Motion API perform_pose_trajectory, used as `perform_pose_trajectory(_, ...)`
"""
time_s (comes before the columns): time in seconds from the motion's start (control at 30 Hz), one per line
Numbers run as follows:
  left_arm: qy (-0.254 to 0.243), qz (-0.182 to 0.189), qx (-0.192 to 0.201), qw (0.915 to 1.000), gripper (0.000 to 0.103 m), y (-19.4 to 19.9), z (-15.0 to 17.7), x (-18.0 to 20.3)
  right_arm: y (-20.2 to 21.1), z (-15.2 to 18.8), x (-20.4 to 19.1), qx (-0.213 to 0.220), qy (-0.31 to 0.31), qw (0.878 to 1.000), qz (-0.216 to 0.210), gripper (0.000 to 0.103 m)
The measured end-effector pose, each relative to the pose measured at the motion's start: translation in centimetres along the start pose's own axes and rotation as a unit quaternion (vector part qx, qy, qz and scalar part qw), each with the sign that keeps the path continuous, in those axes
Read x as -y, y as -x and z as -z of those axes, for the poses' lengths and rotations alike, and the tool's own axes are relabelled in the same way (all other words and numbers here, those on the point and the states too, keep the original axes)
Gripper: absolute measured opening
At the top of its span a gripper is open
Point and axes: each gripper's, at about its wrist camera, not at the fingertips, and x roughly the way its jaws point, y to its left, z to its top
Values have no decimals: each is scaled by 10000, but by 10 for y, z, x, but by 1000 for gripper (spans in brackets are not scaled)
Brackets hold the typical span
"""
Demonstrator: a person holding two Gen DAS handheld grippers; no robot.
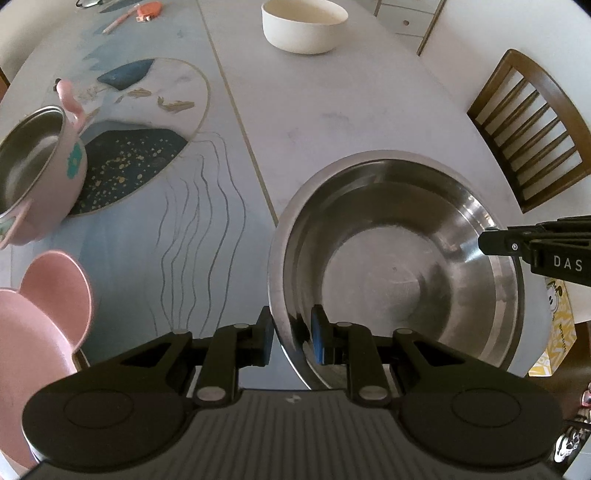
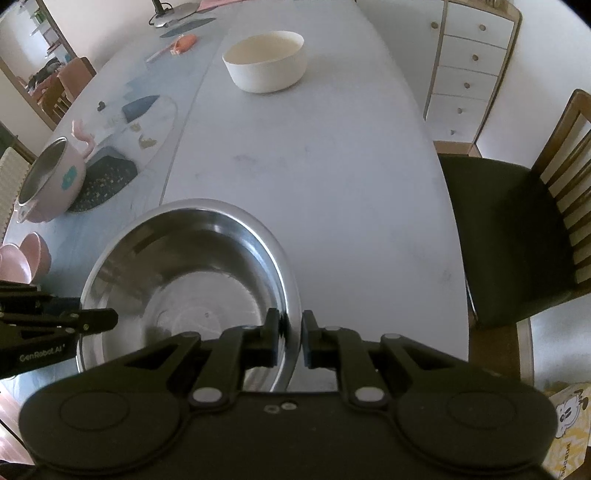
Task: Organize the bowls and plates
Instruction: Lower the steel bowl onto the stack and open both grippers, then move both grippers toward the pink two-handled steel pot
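Both grippers gripped one large steel bowl (image 1: pixel 399 258) by opposite sides of its rim, over the near part of the pale worktop (image 1: pixel 332 122). The left gripper (image 1: pixel 291 341) had its jaws narrowed onto the bowl's left wall, one pad inside and one outside. The right gripper (image 2: pixel 291 341) clamped the right rim the same way, jaws nearly closed. A cream bowl (image 1: pixel 304 26) stood well apart at the far end. A pink steel-lined pot (image 1: pixel 35 177) and a pink plate (image 1: pixel 44 306) sat to the left.
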Motion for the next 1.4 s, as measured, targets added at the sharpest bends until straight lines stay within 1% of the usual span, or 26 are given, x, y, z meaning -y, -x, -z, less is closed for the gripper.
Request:
perform_pose_trajectory(0.13,-101,-36,50,9999,20,0,1,3,0,-1,0,4,-3,10000,10,13)
perform_pose_trajectory(0.3,-79,32,53,9999,20,0,2,1,-3,-2,1,-35,-104,9999,5,13)
perform_pose_trajectory(0.47,-50,121,76,9999,20,2,1,-2,-5,-2,1,-88,-196,9998,6,19)
perform_pose_trajectory(0.67,4,180,186,9997,20,8,0,-7,-1,-1,-1,-20,-162,9998,61,22)
perform_pose_trajectory(0.83,65,191,284,9994,20,15,1,-16,11,-2,-4,137,-45,9999,81,26)
perform_pose_trajectory(0.97,44,183,455,9988,20,27,3,-22,24,-6,-9,286,53,9996,46,29)
perform_pose_trajectory(1.13,99,284,679,9972,20,45,6,-31,38,-13,-23,472,203,9987,-69,38)
perform_pose_trajectory(1.3,226,331,995,9942,21,67,8,-48,45,-21,-49,588,437,9969,-270,44)
perform_pose_trajectory(1.33,252,330,1058,9935,22,72,8,-52,47,-22,-55,622,495,9963,-314,46)
perform_pose_trajectory(1.4,346,298,1212,9916,30,83,9,-61,49,-25,-67,693,618,9949,-392,50)
